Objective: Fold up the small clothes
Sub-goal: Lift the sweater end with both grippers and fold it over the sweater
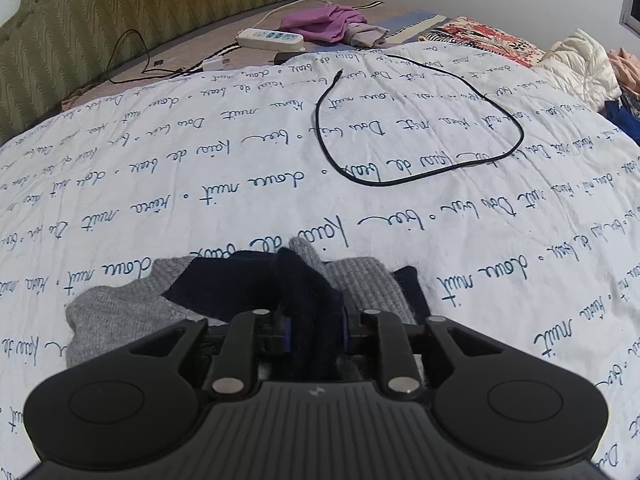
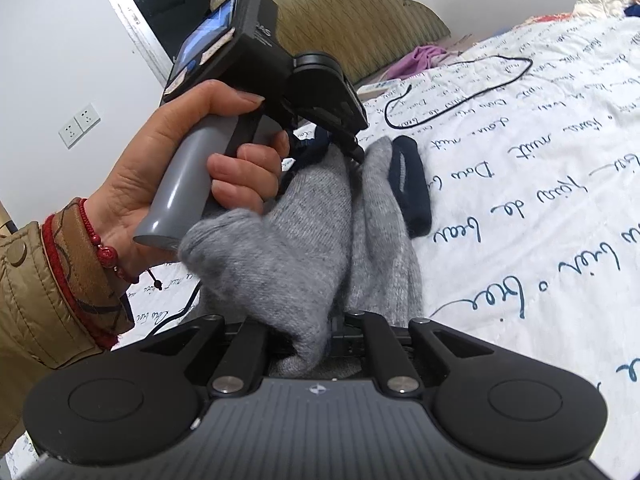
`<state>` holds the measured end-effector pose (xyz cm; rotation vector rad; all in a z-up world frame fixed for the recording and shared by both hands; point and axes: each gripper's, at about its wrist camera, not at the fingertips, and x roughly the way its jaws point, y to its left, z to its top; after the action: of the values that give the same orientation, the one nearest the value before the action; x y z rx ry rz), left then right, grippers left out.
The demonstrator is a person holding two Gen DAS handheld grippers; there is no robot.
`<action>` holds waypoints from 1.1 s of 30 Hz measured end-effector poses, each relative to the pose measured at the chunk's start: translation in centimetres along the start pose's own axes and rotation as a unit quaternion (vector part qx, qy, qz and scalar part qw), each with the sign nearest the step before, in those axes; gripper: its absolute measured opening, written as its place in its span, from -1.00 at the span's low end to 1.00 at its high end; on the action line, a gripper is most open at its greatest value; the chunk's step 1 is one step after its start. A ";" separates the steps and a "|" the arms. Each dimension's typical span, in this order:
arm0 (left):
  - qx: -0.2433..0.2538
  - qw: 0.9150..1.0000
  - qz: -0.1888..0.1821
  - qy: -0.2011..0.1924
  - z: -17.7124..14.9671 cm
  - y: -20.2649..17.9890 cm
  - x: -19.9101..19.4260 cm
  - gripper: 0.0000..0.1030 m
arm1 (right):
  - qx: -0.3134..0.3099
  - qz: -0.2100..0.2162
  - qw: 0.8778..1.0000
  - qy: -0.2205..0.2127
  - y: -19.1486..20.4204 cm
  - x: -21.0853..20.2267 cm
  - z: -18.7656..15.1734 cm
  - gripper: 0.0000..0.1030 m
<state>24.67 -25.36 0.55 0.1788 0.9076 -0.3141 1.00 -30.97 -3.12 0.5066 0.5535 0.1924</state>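
Observation:
A pair of grey knit socks [image 1: 112,320] with navy cuffs lies bunched on the white bed cover [image 1: 500,220] printed with blue script. In the left wrist view my left gripper [image 1: 313,322] is shut on a fold of navy cuff [image 1: 308,288], which fills the gap between its blue pads. The right wrist view shows the grey socks [image 2: 304,220] stretched between both grippers. My right gripper [image 2: 316,340] is shut on a grey toe end. The left gripper [image 2: 354,150], held by a hand [image 2: 180,152], bites the far end, beside a loose navy cuff [image 2: 412,188].
A black cable [image 1: 400,132] loops on the cover beyond the socks. Further back lie a white power strip [image 1: 270,38], a purple cloth [image 1: 320,22] and a padded olive headboard [image 1: 120,8]. A white puffy jacket [image 1: 576,64] and other clothes are piled at the right.

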 end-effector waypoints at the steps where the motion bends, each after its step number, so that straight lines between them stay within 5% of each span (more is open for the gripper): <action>1: 0.000 1.000 -0.003 0.001 0.1 -0.1 0.0 -0.49 | 0.003 -0.001 1.000 0.002 -0.1 0.0 0.0 -0.70; 6: -0.012 1.000 -0.026 -0.003 0.4 0.2 -0.7 -0.13 | 0.023 -0.004 1.000 0.012 -0.6 -0.2 0.0 -0.47; 11: -0.023 0.996 -0.062 -0.054 1.4 1.7 -4.1 0.36 | 0.082 0.019 0.996 0.013 -2.2 -0.5 0.3 -0.11; 12: -0.021 0.996 -0.062 -0.067 1.7 2.1 -5.0 0.37 | 0.100 0.028 0.994 0.014 -2.6 -0.5 0.4 -0.12; 15: -0.010 0.995 -0.040 -0.096 1.9 3.6 -7.6 0.39 | 0.132 0.027 0.991 0.018 -3.7 -0.9 0.5 -0.61; 18: 0.002 0.994 -0.002 -0.113 0.3 6.7 -8.9 0.52 | 0.114 0.033 0.992 0.032 -4.2 -2.1 0.9 -0.60; 19: 0.004 0.993 0.006 -0.115 -0.5 8.0 -9.0 0.52 | 0.103 0.032 0.994 0.031 -4.3 -2.7 1.3 -0.47; 22: -0.010 0.995 0.004 -0.097 -2.9 12.2 -8.2 0.52 | 0.079 0.028 0.996 0.011 -4.9 -3.8 4.0 0.67; 23: -0.020 0.996 -0.004 -0.086 -3.6 13.3 -7.6 0.52 | 0.073 0.031 0.997 0.005 -5.0 -3.6 5.1 0.91; 30: -0.091 0.989 -0.113 -0.034 -6.2 16.8 -3.8 0.52 | 0.015 0.032 0.992 0.117 -6.3 7.0 11.5 0.98; 33: -0.083 0.986 -0.137 -0.038 -6.4 16.0 -2.9 0.52 | -0.013 0.042 0.986 0.158 -6.1 10.9 12.2 0.76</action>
<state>23.71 -7.94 -0.74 -0.1129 0.8779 -0.4957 17.02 -37.85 -2.20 0.4777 0.8384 0.3641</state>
